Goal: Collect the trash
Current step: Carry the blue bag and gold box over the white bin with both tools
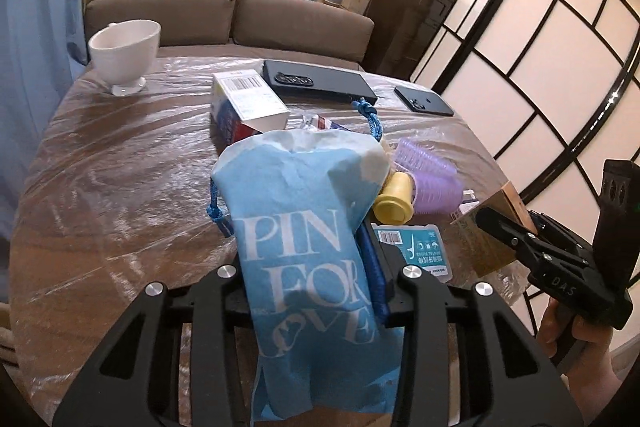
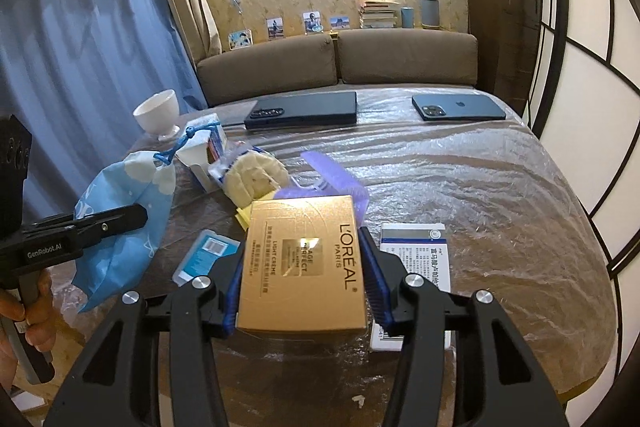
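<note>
Clamped left claw (image 1: 316,279) on blue drawstring bag (image 1: 304,227), right claw (image 2: 300,291) on gold carton (image 2: 302,259), lower centre, lifted off desk (image 2: 500,195), presumably for binning.

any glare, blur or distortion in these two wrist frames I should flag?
Left wrist: strong fisheye bending of the screen panels at right; sheen streaks on the plastic table cover; the purple hair roller looks soft. Right wrist: a bright hotspot washes out the top of the gold L'Oreal box; glare bands on the cover; dark vignette in the corners.
</note>
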